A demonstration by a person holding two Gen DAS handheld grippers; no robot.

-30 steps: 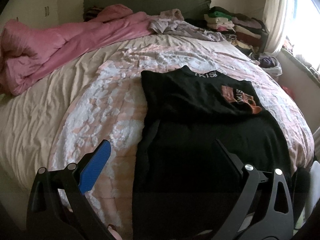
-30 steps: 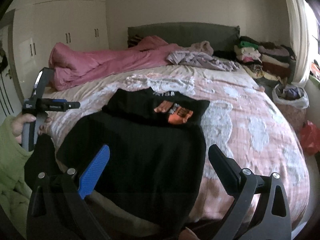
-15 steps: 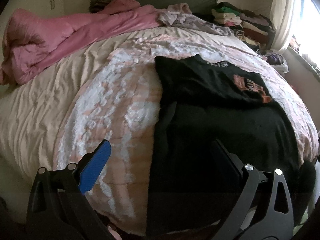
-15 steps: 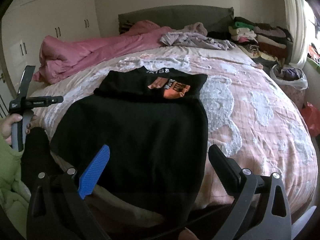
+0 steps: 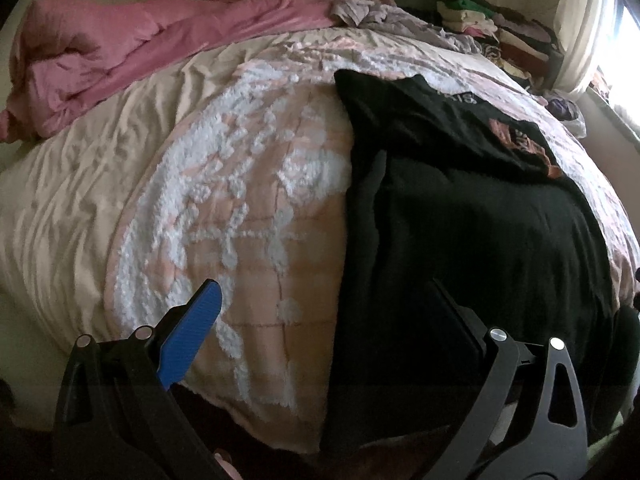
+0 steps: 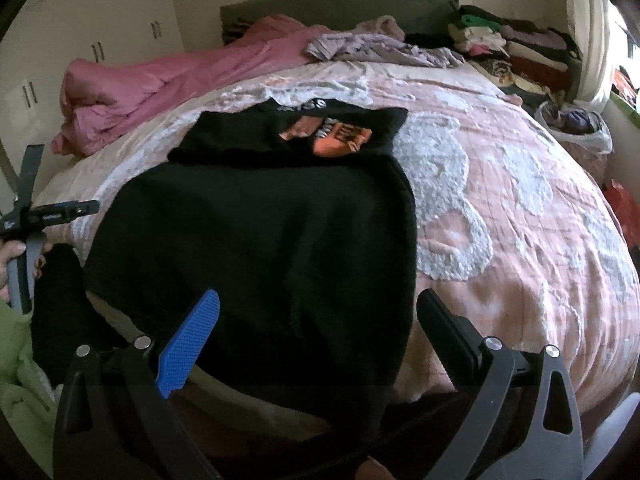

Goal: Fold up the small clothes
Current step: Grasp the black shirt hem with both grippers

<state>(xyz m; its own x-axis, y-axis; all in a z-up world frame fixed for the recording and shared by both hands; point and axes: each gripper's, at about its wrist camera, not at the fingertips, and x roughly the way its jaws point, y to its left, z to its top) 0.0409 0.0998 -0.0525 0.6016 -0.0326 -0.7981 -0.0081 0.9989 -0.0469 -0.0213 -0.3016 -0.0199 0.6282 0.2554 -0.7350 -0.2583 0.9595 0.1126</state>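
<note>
Now black garment flat on bed, ahead of both tongs, spread wide, holding nothing.

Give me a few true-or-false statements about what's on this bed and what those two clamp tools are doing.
1. The black garment lies spread on the bed. True.
2. The right gripper is clamped on the garment. False: its jaws are open, holding nothing.
3. A pink blanket is bunched near the headboard. True.
4. The left gripper holds a sock. False: it is open and empty.
5. Folded clothes are stacked at the far right corner. True.
</note>
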